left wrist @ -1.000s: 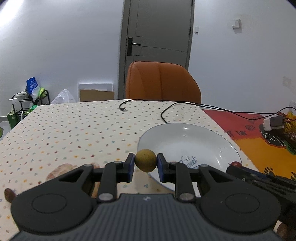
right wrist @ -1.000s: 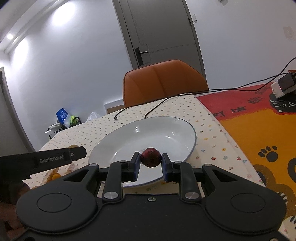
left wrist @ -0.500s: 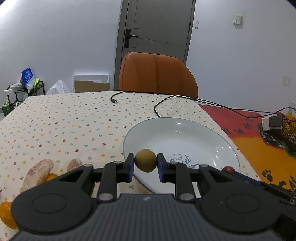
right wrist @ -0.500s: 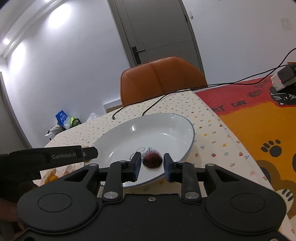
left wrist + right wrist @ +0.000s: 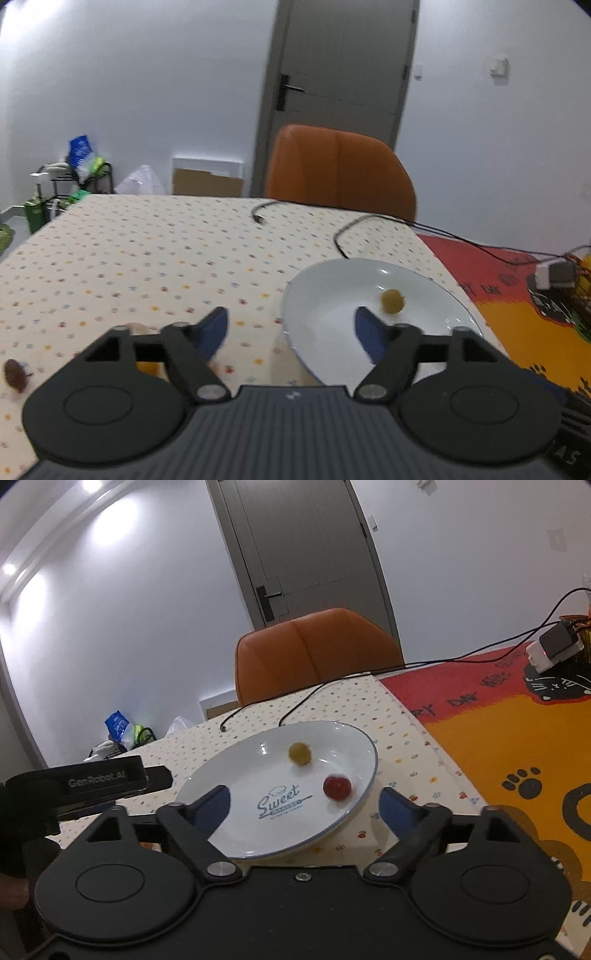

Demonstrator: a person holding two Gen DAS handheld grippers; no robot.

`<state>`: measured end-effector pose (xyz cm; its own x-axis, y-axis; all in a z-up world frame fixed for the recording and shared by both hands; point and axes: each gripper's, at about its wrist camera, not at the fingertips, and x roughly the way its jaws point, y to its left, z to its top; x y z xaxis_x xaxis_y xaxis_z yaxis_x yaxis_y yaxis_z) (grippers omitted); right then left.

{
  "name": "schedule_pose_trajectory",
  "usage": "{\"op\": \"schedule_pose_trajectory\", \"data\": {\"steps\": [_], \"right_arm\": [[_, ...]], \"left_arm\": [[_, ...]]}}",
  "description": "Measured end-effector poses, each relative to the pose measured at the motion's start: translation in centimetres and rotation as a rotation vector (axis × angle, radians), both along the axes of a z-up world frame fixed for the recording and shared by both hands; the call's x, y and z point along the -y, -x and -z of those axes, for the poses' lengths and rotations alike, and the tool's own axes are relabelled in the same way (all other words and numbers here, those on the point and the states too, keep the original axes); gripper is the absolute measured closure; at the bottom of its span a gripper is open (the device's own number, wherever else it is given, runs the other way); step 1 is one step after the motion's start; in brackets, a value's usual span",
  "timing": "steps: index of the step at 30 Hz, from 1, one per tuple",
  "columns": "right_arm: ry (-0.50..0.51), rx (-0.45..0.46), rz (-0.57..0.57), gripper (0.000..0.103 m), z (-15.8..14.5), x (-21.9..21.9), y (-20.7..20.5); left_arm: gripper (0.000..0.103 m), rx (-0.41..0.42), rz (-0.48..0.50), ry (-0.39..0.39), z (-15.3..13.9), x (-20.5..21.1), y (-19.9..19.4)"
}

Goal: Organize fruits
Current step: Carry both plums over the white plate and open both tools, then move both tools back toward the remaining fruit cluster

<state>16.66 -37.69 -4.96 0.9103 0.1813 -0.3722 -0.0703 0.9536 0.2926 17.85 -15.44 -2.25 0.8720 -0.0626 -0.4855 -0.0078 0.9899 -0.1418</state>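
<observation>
The small yellow-green fruit point(image 5: 299, 753) lies loose in the white plate point(image 5: 236, 782), ahead of the right gripper point(image 5: 304, 805) and a little left of its midline, toward the plate's far side; the small red fruit point(image 5: 337, 787) rests nearer, just ahead of the right-hand finger, close to the rim. Both look blurred, so they may be rolling, though that cannot be told for certain. The right gripper's blue-padded fingers stand spread wide with nothing between them, and the left gripper point(image 5: 291, 332) is likewise spread and empty; from its camera the yellow-green fruit point(image 5: 392, 301) sits ahead and to the right, just beyond its right finger, inside the plate point(image 5: 314, 295). These fruits seem light, round and smooth-skinned, so they will likely roll on the glazed surface and could bruise or squirt out under a hard squeeze; a gentle pinch across the widest part suits them best. To the left gripper's near left, on the dotted tablecloth point(image 5: 147, 258), lies a dark brown fruit point(image 5: 14, 373), and something orange point(image 5: 147, 367) shows behind the left finger, too hidden to name. An orange chair point(image 5: 317, 653) stands beyond the table.
</observation>
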Motion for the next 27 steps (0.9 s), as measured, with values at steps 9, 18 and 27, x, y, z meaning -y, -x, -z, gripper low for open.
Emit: {"op": "schedule_pose_trajectory", "data": {"steps": [9,18,27], "right_arm": [[-0.016,-0.009,0.040,0.003,-0.5,-0.8,0.3],[0.015,-0.005,0.010,0.000,-1.2,-2.1,0.8],[0.054,0.007,-0.050,0.000,-2.3,-3.9,1.5]], "left_arm": [[0.013,0.042,-0.097,0.024,-1.5,-3.3,1.4],[0.012,0.029,-0.198,0.010,-2.7,-6.7,3.3],[0.012,0.022,-0.241,0.013,-3.6,-10.4,5.9]]}}
